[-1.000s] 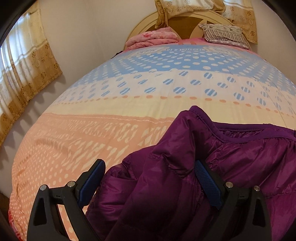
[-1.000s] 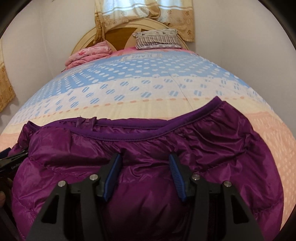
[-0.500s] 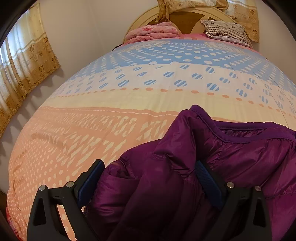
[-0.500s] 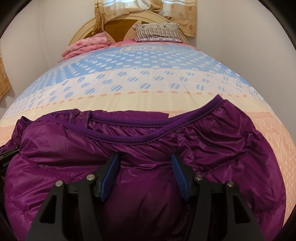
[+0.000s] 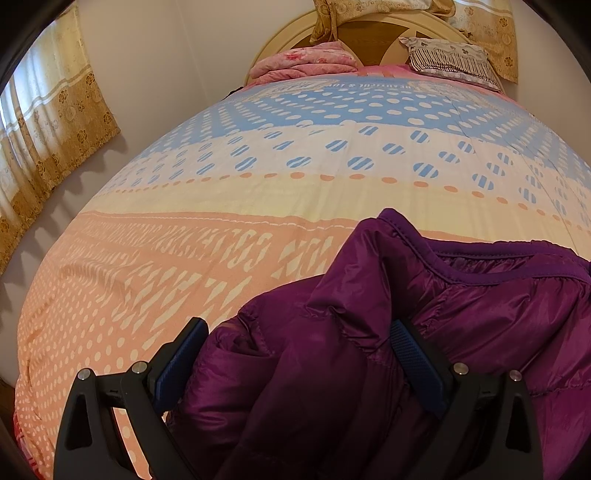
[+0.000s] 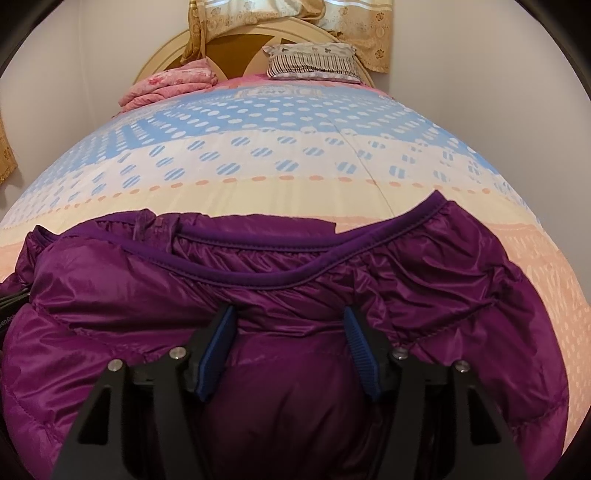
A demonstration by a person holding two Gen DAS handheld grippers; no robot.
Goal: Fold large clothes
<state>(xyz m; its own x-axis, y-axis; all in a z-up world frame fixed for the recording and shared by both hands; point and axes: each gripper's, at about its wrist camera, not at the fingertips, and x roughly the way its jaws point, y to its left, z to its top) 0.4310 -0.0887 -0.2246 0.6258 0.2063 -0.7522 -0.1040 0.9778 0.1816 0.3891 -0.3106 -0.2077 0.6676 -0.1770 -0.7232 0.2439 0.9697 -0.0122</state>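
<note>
Here both grippers' fingers, left (image 5: 295, 360) and right (image 6: 290, 347), straddle the purple jacket (image 6: 295, 280) (grip unclear; hem cropped).

Left wrist view: we look forward along the left hand-held gripper (image 5: 295, 363), low and close over the foot of the bed (image 5: 258, 192), facing up its length to the headboard (image 5: 373, 35). Side curtain (image 5: 55, 110) at far left.

Right wrist view: same low, close stance on the right hand-held gripper (image 6: 290, 349), same heading toward the headboard (image 6: 236, 46), set further right; wall fills its right edge.

Shared between the two: purple jacket (image 5: 369, 350) (image 6: 295, 295) in the near field, dotted bedspread, pink folded quilt (image 5: 306, 62) (image 6: 173, 83), striped pillow (image 5: 448, 59) (image 6: 312, 61). At the right view's left edge we catch a sliver of black gear, too little to identify.
</note>
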